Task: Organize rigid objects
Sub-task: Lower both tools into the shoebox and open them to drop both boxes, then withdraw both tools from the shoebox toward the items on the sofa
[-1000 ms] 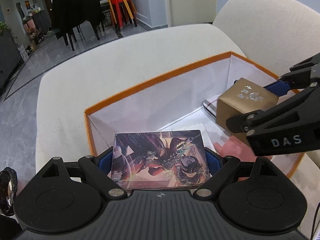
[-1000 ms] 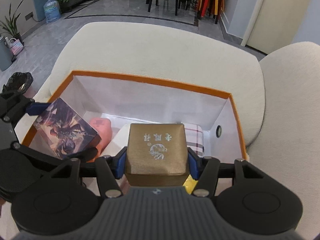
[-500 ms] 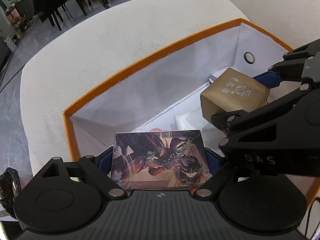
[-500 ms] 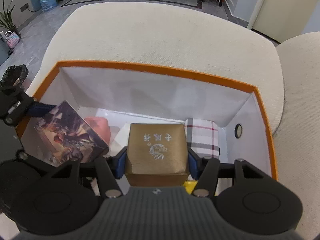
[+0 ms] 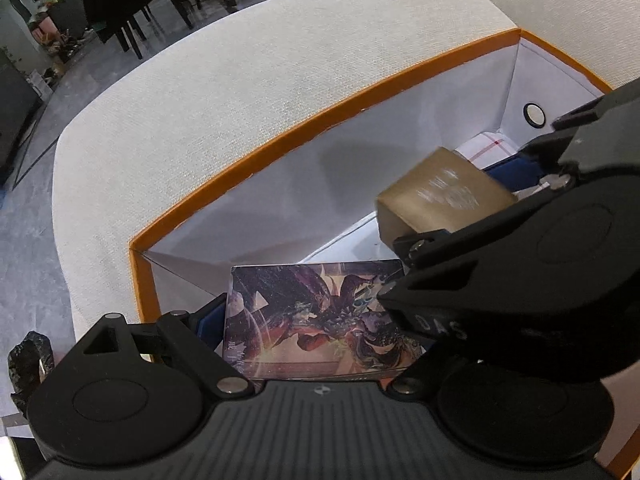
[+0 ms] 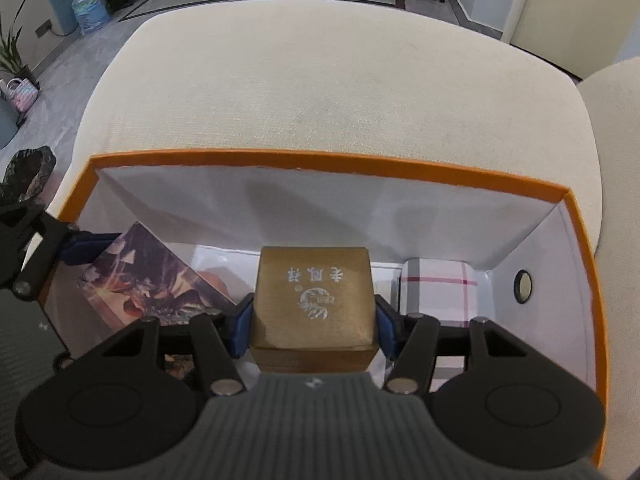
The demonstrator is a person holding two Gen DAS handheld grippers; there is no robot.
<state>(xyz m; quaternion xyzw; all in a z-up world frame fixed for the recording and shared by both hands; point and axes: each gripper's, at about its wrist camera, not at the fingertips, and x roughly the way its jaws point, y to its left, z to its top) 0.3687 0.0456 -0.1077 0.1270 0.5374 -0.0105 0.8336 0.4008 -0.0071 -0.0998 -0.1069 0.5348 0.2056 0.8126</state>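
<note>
My left gripper (image 5: 316, 320) is shut on a flat box with dark fantasy artwork (image 5: 320, 320) and holds it inside the left end of an orange-rimmed white box (image 5: 280, 140). My right gripper (image 6: 314, 320) is shut on a gold cube box with silver characters (image 6: 314, 296) and holds it inside the same container (image 6: 320, 162), near its middle. The art box also shows in the right wrist view (image 6: 152, 280), and the gold box in the left wrist view (image 5: 440, 196). The right gripper overlaps the art box's right edge in the left wrist view.
A white plaid-patterned item (image 6: 438, 280) lies at the container's right end, and a pinkish-red object (image 6: 216, 278) lies on its floor behind the art box. The container sits on a cream sofa cushion (image 6: 340, 80). A black bag (image 6: 28, 172) hangs at the left.
Both grippers have moved lower and deeper into the orange-rimmed box with their loads. The right gripper with the gold box has come closer to the left one.
</note>
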